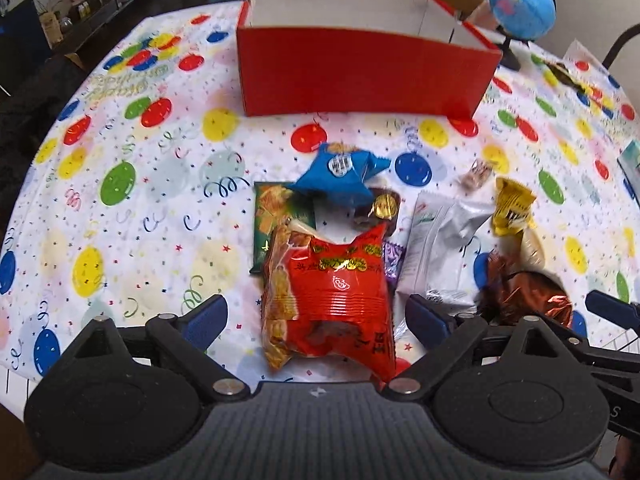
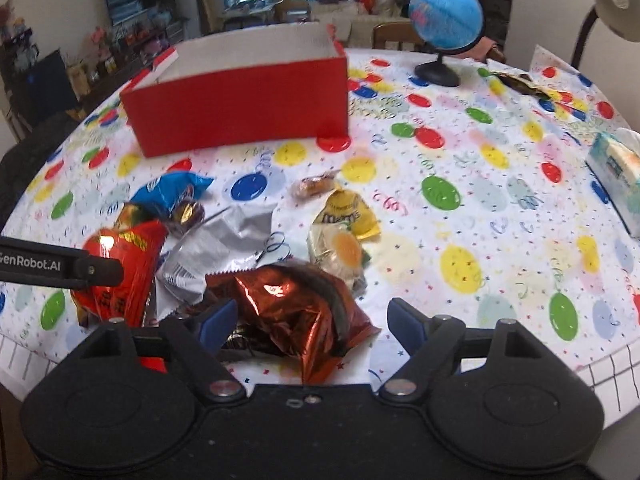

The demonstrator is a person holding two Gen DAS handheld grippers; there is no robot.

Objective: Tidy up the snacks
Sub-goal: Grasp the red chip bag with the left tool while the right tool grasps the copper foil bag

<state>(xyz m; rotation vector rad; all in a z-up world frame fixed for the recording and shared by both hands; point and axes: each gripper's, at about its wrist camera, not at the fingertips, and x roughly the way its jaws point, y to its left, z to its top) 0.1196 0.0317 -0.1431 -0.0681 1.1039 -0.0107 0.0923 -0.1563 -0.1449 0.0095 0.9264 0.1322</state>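
Left wrist view looks down over a counter (image 1: pixel 160 208) spread with a balloon-print cloth, where a heap of snack packets lies near the front edge. The left hand-held gripper (image 1: pixel 316 320) stands wide, its blue pads on either side of the red snack bag (image 1: pixel 332 292), with a gap on each side, so nothing is gripped. A blue packet (image 1: pixel 340 176) lies just beyond it, a green packet (image 1: pixel 268 216) to its left, a silver wrapper (image 1: pixel 440 236) and a yellow candy bag (image 1: pixel 512 208) to its right.

From the right wrist view, the right hand-held gripper (image 2: pixel 308 324) is also well apart, with the crumpled copper foil bag (image 2: pixel 296 308) lying between its pads; the left pad is close against the foil, the right pad clear of it. No grip shows.

Farther off, a red box (image 1: pixel 360 68) stands open-topped behind the heap. A globe (image 2: pixel 446 12) stands at the far right, and a tissue box (image 2: pixel 616 180) sits at the right edge.
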